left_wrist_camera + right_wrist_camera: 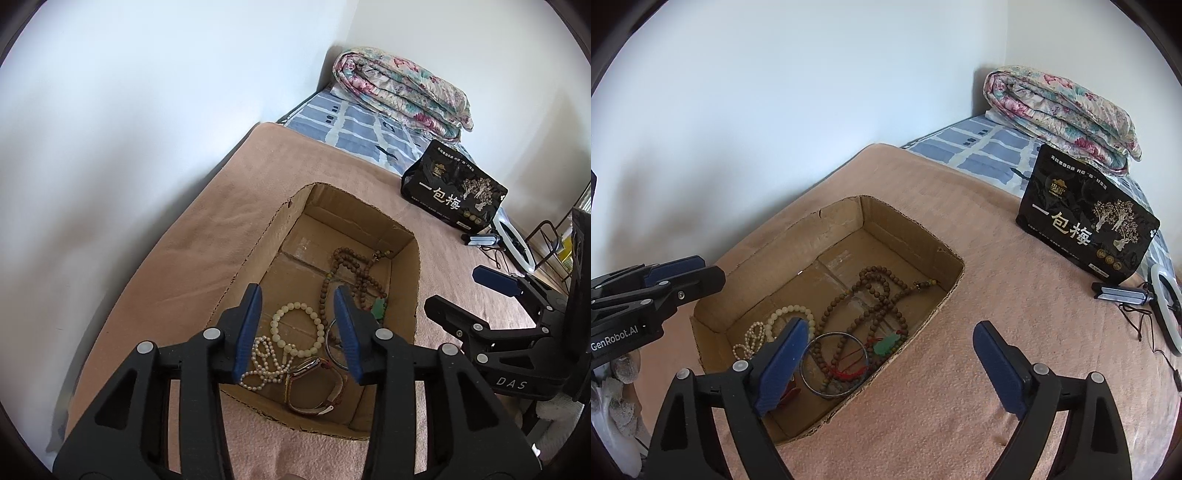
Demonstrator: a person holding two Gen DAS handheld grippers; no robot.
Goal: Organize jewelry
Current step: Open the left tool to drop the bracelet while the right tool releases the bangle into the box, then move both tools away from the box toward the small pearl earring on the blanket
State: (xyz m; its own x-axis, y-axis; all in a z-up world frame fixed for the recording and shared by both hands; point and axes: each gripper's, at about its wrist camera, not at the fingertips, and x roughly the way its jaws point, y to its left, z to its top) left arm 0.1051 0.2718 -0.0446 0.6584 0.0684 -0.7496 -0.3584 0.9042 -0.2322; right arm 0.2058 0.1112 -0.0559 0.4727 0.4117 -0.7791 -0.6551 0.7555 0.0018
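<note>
An open cardboard box [258,243] [827,221] lies on a pink blanket and holds the jewelry. Inside are a brown wooden bead necklace [354,266] [882,288], a green pendant [378,308] [886,343], a white bead bracelet [295,328] [790,314], a pearl string [264,363] [751,339], a metal bangle [332,350] [833,365] and a brown-strapped watch [314,387]. My left gripper [297,295] [683,273] hovers over the box's near end, open, nothing between its blue pads. My right gripper [892,326] [456,291] stands wide open above the box's right edge, holding nothing.
A black snack bag [454,192] [1086,225] stands on the blanket to the right. A folded floral quilt [402,85] [1060,114] lies on the blue checked sheet behind. A white ring light [1167,310] with cable rests at far right. A white wall runs along the left.
</note>
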